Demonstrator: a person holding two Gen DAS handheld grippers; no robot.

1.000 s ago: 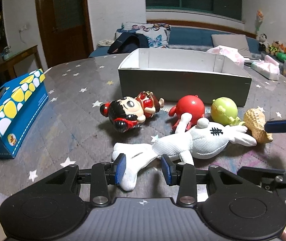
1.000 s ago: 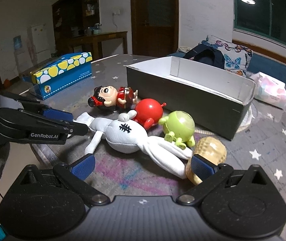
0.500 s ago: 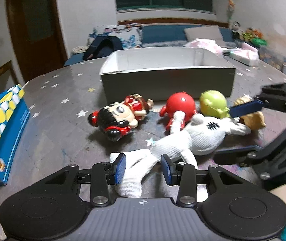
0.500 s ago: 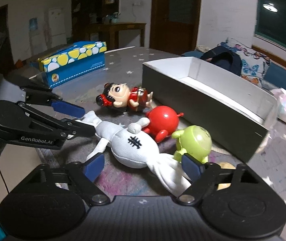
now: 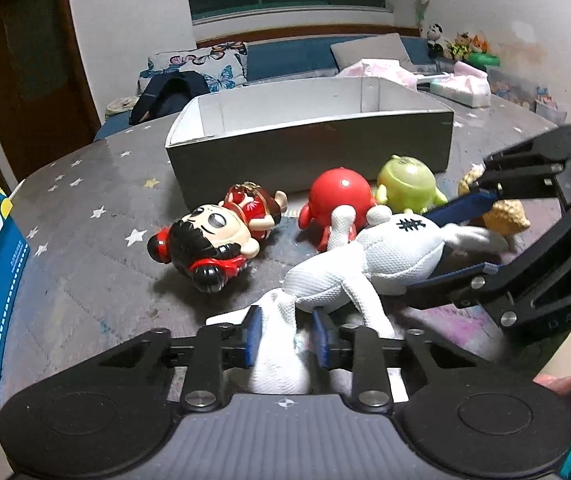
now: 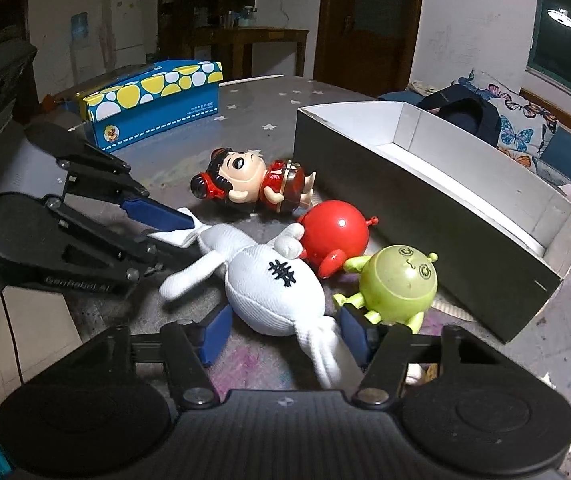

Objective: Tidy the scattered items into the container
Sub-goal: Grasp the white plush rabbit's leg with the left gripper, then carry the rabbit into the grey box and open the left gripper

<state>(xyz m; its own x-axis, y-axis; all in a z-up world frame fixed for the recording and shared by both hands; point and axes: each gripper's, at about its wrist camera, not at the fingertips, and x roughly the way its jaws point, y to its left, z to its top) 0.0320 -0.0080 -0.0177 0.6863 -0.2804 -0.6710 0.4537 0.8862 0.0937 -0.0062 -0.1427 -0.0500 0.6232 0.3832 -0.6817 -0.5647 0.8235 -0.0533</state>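
A white plush rabbit (image 5: 381, 256) lies lengthwise between both tongs near the table's (image 5: 97, 264) front edge, short of the grey box (image 5: 309, 140). Left gripper (image 5: 285, 336) pinches one limb; right gripper (image 6: 281, 334), spread, straddles the other end. Its head is hidden.

1. White plush toy (image 5: 389, 256): knitted cloth, matt and textured.
2. Red ball figure (image 6: 335, 232) and doll (image 6: 251, 186): glossy, smooth plastic.
3. Container (image 5: 309, 142): matt cardboard, grey outside and white inside.
4. Tabletop (image 5: 97, 240): soft, matt, star-printed cloth.
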